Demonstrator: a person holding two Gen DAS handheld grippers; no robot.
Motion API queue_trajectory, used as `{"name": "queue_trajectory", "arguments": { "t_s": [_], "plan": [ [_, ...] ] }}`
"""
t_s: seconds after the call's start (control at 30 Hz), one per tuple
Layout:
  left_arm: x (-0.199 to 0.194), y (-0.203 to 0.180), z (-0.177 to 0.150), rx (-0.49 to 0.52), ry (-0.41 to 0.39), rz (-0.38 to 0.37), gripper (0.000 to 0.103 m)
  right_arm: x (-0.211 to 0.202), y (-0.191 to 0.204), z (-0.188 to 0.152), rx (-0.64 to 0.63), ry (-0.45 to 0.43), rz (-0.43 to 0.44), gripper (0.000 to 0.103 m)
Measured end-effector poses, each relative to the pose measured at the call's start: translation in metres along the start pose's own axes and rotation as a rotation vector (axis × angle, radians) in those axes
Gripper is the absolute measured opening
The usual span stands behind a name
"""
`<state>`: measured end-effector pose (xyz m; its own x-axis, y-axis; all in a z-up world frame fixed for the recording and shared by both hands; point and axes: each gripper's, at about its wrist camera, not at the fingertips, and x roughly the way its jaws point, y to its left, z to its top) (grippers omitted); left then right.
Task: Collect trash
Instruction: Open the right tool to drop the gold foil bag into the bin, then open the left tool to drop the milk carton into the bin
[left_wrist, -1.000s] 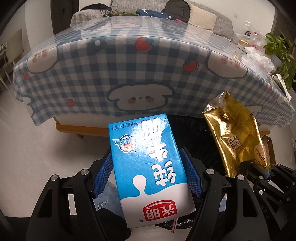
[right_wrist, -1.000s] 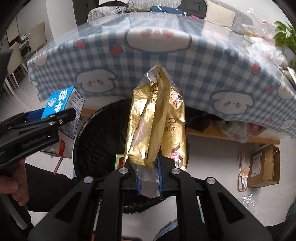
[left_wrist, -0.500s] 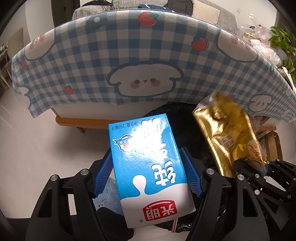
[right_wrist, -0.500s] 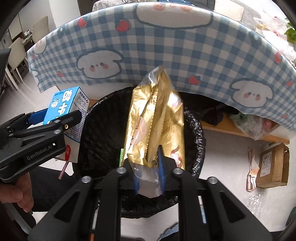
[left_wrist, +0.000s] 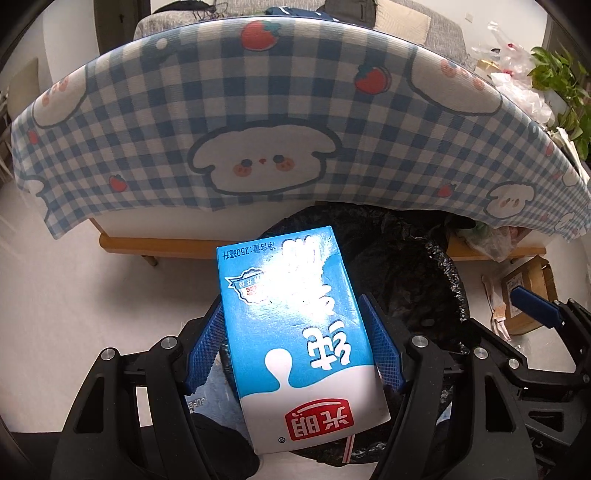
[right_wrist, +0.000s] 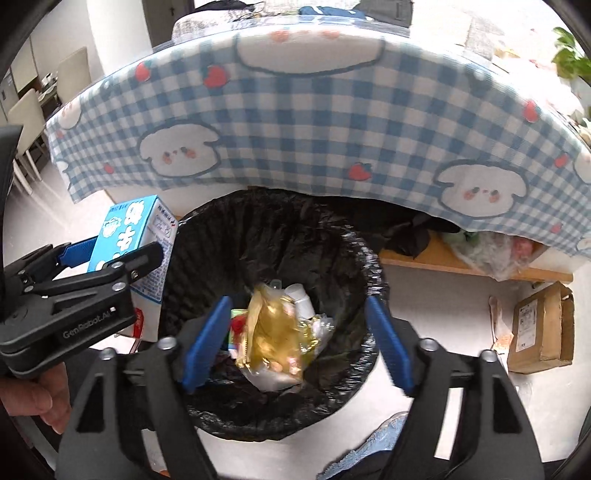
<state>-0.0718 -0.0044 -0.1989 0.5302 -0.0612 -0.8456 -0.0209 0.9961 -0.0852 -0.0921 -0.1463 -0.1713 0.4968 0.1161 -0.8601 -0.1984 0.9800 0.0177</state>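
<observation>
Right hand-held gripper (right_wrist: 295, 343) above binned gold wrapper (right_wrist: 275, 336)

gold wrapper (right_wrist: 275, 332) motion-blurred, cardboard box (left_wrist: 526, 291) partly hidden

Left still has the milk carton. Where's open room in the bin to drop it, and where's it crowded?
Free: the black liner's far side in the trash bin, between the rim and the trash pile. Crowded: the near middle, where the gold wrapper lies over other scraps. The milk carton, in the left gripper, sits outside the bin's left rim.
</observation>
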Motion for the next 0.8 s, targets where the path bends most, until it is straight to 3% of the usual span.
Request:
{"name": "queue_trajectory", "arguments": {
  "t_s": [0.2,0.8],
  "plan": [
    [-0.002,-0.016,0.0,0.014,-0.004,-0.022,0.069,-0.009,-0.031,-0.003,0.065,-0.025,-0.036,0.095],
    [0.006,-0.046,0.003,0.059,0.004,-0.041,0.073,-0.014,-0.07,-0.003,0.12,-0.042,-0.08,0.095]
  ]
}}
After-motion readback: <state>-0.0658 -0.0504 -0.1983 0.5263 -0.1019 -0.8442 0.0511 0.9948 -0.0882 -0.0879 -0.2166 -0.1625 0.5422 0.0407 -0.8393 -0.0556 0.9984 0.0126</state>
